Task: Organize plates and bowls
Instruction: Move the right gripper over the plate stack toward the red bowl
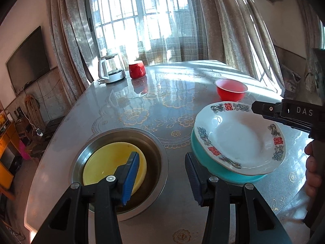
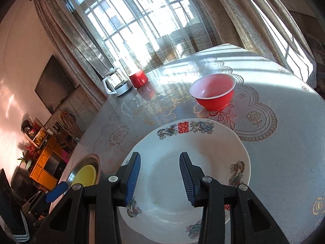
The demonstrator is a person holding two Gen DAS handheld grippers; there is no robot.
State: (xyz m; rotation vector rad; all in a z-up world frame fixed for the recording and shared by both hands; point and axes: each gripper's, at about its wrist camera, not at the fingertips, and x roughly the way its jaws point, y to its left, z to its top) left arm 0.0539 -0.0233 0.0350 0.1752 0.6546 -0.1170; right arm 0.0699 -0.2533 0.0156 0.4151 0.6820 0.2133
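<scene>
My left gripper hangs low over the near table, jaws wide apart and holding nothing, one finger over the yellow plate in the steel basin at the near left, the other just beside the teal plate. My right gripper comes in from the right, tilted down over the white plate that sits atop the teal one, jaws spread open and empty. The red bowl stands farther off on the table, apart from the stack, with the red cup and kettle at the far left edge.
</scene>
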